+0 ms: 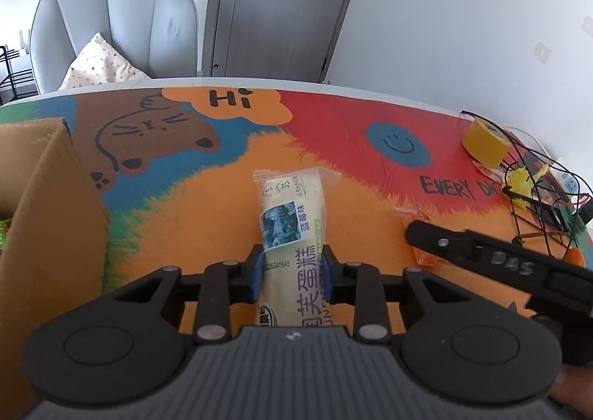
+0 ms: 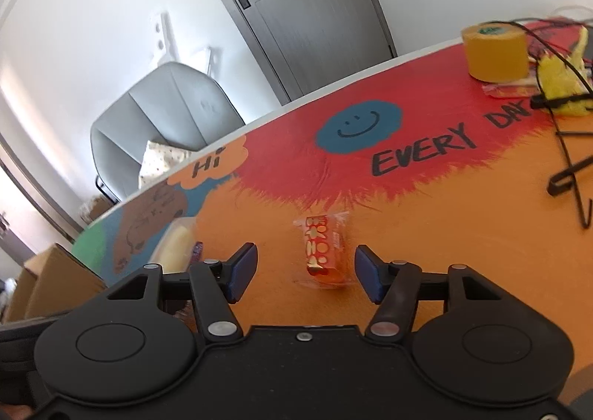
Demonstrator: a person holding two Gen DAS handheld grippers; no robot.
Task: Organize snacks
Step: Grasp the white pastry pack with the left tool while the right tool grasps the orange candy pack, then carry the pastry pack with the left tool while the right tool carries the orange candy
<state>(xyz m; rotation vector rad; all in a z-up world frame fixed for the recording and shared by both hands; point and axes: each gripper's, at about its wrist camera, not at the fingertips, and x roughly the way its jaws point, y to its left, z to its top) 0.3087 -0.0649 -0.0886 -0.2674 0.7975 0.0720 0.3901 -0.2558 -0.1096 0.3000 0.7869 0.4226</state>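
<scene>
A long cream cake packet (image 1: 289, 205) with a blue picture label lies lengthwise between the blue pads of my left gripper (image 1: 292, 260), which is shut on its near half. In the right wrist view a small orange snack packet (image 2: 324, 249) lies flat on the colourful mat (image 2: 444, 235). My right gripper (image 2: 305, 253) is open around it, with a gap between each pad and the packet. The left wrist view catches one black finger (image 1: 444, 242) of the right gripper at the right, over that orange packet (image 1: 426, 257). The cream packet (image 2: 178, 242) shows at the left of the right wrist view.
An open cardboard box (image 1: 48, 197) stands at the table's left end. A yellow tape roll (image 1: 485, 146), tangled black wires (image 1: 537, 197) and a yellow object (image 1: 519, 179) sit at the far right. A grey chair (image 1: 111, 23) with a cushion stands behind the table.
</scene>
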